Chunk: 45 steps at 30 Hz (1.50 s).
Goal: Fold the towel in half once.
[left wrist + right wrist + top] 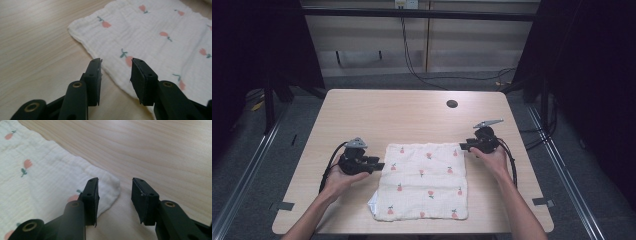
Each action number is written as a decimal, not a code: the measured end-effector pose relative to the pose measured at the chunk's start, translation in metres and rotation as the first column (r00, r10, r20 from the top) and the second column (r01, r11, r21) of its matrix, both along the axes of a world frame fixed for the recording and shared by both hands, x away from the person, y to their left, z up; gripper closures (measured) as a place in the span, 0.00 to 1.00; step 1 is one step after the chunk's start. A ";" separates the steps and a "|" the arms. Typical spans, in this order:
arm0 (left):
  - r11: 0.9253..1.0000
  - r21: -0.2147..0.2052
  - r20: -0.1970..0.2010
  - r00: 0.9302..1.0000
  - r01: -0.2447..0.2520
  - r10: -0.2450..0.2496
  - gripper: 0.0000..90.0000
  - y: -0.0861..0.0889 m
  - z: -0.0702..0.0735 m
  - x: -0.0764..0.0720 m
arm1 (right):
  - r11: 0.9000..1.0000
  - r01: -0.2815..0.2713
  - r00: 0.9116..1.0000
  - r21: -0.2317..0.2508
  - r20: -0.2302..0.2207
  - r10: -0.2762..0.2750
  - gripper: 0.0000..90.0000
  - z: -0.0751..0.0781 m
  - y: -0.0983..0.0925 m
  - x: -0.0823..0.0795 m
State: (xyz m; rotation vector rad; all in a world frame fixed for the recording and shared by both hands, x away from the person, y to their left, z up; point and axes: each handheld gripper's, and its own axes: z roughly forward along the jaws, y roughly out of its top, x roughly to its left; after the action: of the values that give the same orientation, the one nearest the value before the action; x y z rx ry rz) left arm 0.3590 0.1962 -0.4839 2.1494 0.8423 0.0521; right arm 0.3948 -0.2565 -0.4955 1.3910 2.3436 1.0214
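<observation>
1. The cloth [422, 181] lies flat on the table [362, 110], near the front edge, between my two grippers; it looks folded, with a lower layer peeking out at its front left corner.
2. My left gripper [377, 164] stands at the cloth's left edge, jaws apart, with nothing between them. I think it waits there to take this edge.
3. My right gripper [464, 147] is at the far right corner, jaws also apart; the corner lies just under the one jaw, not pinched.
4. I judge both sides are prepared for a next fold.
</observation>
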 end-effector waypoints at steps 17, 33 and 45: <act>0.998 -0.019 -0.013 0.998 -0.068 0.068 0.63 -0.008 -0.002 0.048 | 1.000 -0.003 1.000 0.009 -0.008 0.003 0.95 -0.007 0.007 0.011; 0.998 0.035 -0.015 0.999 -0.045 0.046 0.66 -0.036 -0.017 0.073 | 0.998 -0.023 1.000 0.056 0.005 0.023 0.98 -0.004 0.009 0.009; 0.999 0.027 -0.014 1.000 -0.020 0.020 0.76 -0.045 -0.019 0.077 | 0.997 -0.036 0.999 0.061 0.016 0.035 0.97 -0.001 0.010 0.008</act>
State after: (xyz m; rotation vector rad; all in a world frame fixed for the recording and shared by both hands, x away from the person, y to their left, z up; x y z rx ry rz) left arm 0.4358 0.1509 -0.5026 2.1690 0.8760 0.0586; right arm 0.4026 -0.2465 -0.4965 1.3622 2.3531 1.1185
